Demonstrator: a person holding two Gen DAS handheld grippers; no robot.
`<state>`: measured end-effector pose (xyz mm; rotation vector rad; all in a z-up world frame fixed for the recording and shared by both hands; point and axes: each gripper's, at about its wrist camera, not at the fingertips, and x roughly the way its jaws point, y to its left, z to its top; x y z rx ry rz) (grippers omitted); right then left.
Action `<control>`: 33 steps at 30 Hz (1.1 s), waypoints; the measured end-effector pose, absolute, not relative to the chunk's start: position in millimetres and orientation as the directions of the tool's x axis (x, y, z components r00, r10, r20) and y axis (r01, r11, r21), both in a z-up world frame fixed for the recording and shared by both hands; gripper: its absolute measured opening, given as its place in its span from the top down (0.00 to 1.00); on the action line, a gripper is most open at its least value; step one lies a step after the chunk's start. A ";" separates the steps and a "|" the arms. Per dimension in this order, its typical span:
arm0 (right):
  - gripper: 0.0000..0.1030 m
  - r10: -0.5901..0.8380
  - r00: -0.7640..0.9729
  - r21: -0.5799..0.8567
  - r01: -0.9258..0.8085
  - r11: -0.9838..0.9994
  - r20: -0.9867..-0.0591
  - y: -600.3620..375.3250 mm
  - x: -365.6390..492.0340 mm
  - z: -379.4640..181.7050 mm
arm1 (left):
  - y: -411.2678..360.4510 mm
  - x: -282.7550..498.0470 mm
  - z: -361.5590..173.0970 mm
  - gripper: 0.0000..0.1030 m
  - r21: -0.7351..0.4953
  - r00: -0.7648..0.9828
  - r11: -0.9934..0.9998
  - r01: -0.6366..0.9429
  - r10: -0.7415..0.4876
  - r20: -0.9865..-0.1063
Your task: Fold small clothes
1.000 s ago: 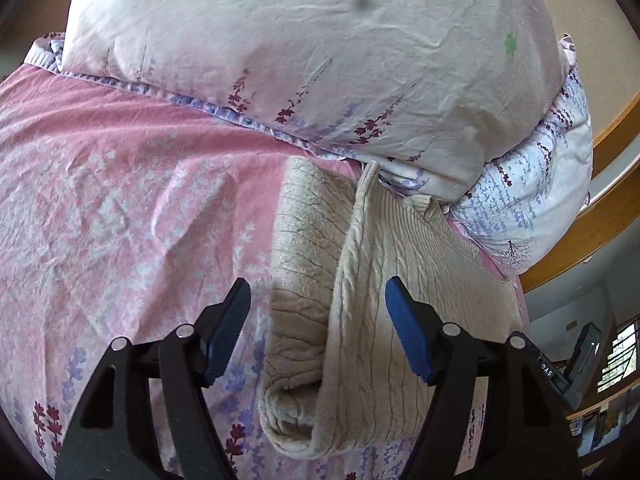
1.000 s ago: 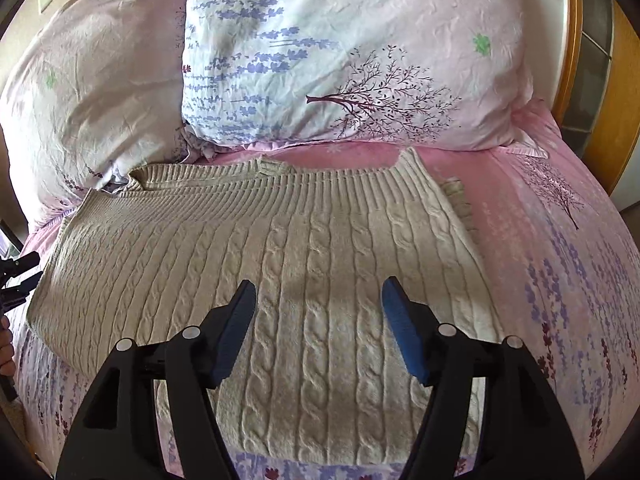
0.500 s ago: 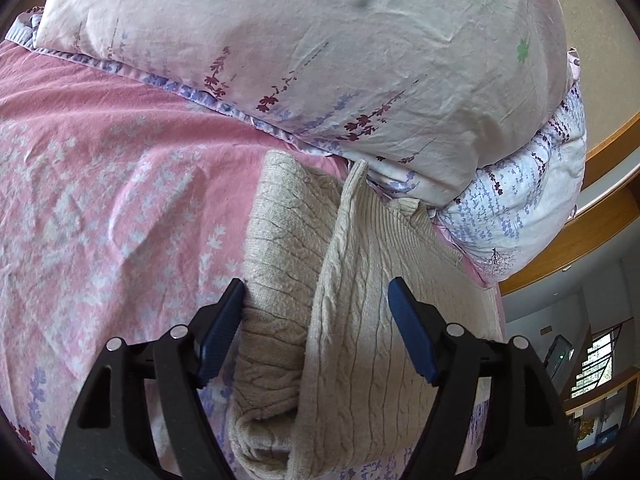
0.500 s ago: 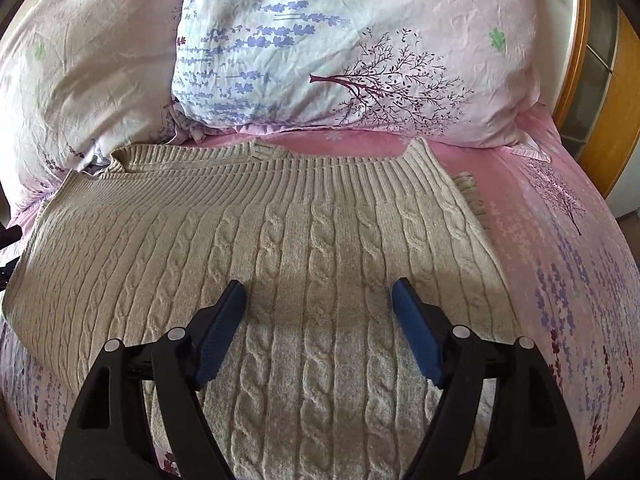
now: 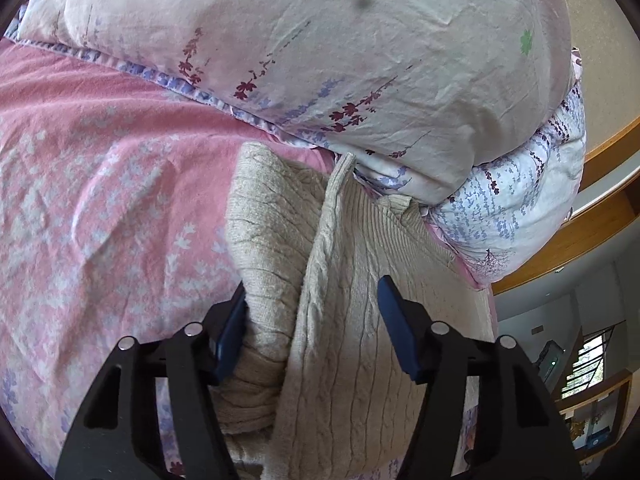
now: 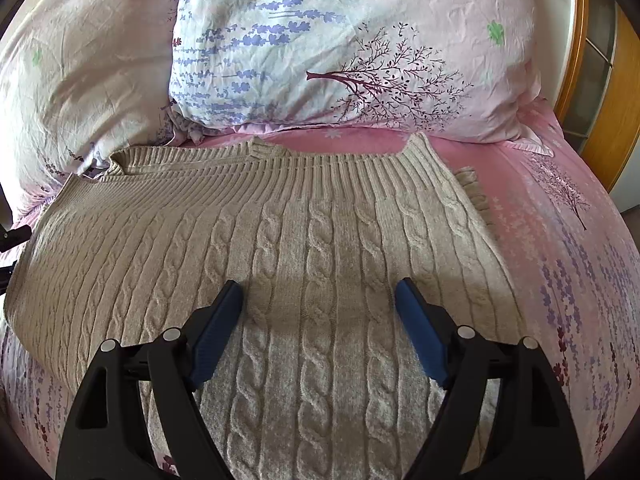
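The beige cable-knit sweater (image 6: 312,248) lies on the pink floral bed sheet (image 6: 560,220) just below the floral pillows (image 6: 340,48), sleeves apparently tucked in. The left gripper (image 5: 312,320) has just been closing around its bunched side edge, not yet pinching. The right gripper (image 6: 320,328) hovers released. Body folds remain.

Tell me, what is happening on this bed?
A person is folding a beige cable-knit sweater that lies flat on a pink bedsheet below the pillows. The left hand-held gripper has its jaws around the sweater's folded side edge and has just been closing on it. The right hand-held gripper hangs open over the sweater's middle, holding nothing.
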<state>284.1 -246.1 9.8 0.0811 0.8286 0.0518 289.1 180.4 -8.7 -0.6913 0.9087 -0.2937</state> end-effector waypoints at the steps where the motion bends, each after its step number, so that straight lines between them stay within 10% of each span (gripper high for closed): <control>1: 0.22 0.078 0.675 0.092 -0.014 0.996 -0.734 -246.0 284.1 9.7 | 180.5 289.0 -10.1 0.47 -0.672 0.595 0.739 -0.053 -0.517 -0.615; 7: 0.22 0.080 0.676 0.095 -0.015 0.995 -0.733 -245.6 284.4 9.3 | 173.7 293.8 -18.5 0.72 -0.707 0.571 0.703 -0.077 -0.550 -0.609; 33: 0.22 0.187 0.778 0.371 0.063 0.926 -0.599 -355.7 240.7 37.5 | -18.9 308.6 44.4 0.80 -0.879 0.542 0.444 0.173 -0.788 -0.292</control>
